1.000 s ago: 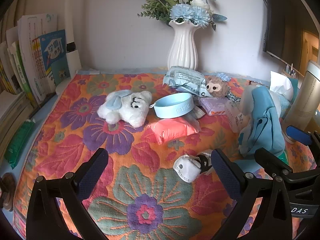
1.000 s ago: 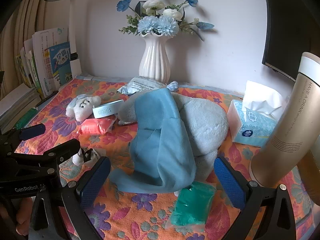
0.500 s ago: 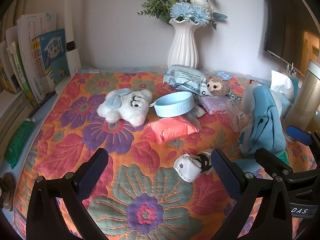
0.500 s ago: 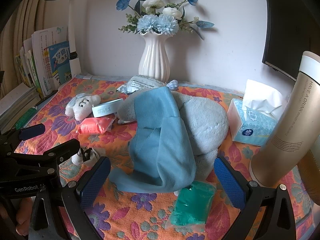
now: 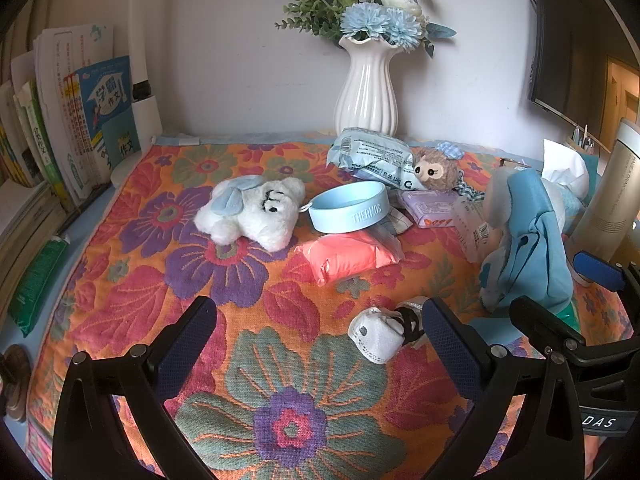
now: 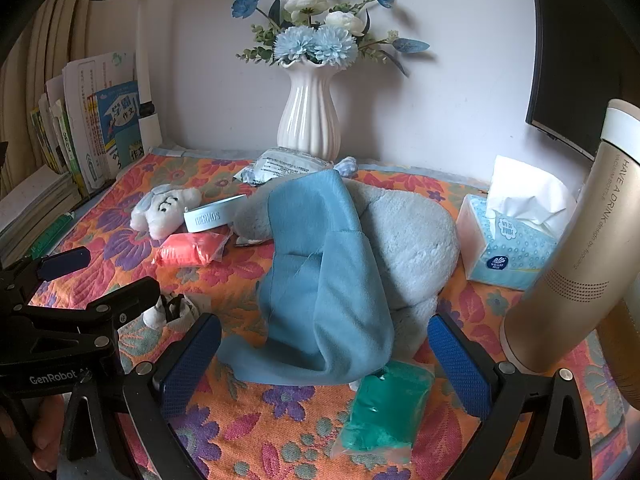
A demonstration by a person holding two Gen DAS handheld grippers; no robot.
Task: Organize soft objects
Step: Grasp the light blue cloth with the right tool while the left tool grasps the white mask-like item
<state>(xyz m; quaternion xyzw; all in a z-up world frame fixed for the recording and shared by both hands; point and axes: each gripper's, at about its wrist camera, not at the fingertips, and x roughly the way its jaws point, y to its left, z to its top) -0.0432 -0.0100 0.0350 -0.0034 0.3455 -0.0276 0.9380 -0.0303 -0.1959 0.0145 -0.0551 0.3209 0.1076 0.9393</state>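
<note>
A large grey-blue plush elephant (image 6: 404,240) with a long blue ear lies in front of my right gripper (image 6: 324,364), which is open and empty just short of it. It shows at the right in the left wrist view (image 5: 528,248). A white plush lamb (image 5: 252,212) lies at mid-left. A small brown owl plush (image 5: 434,170) sits at the back. A small white folded mask (image 5: 378,334) lies by the right finger of my left gripper (image 5: 316,348), which is open and empty above the floral cloth (image 5: 160,280).
A blue Thermos ring (image 5: 348,206), a coral packet (image 5: 348,254), a purple packet (image 5: 430,208) and a wipes pack (image 5: 372,156) lie mid-table. A green packet (image 6: 386,408) lies near the right gripper. A white vase (image 6: 310,120), tissue box (image 6: 508,248), gold bottle (image 6: 576,260) and books (image 5: 72,120) line the edges.
Both grippers have barely moved; the views shift only slightly. Nothing on the cloth has moved.
</note>
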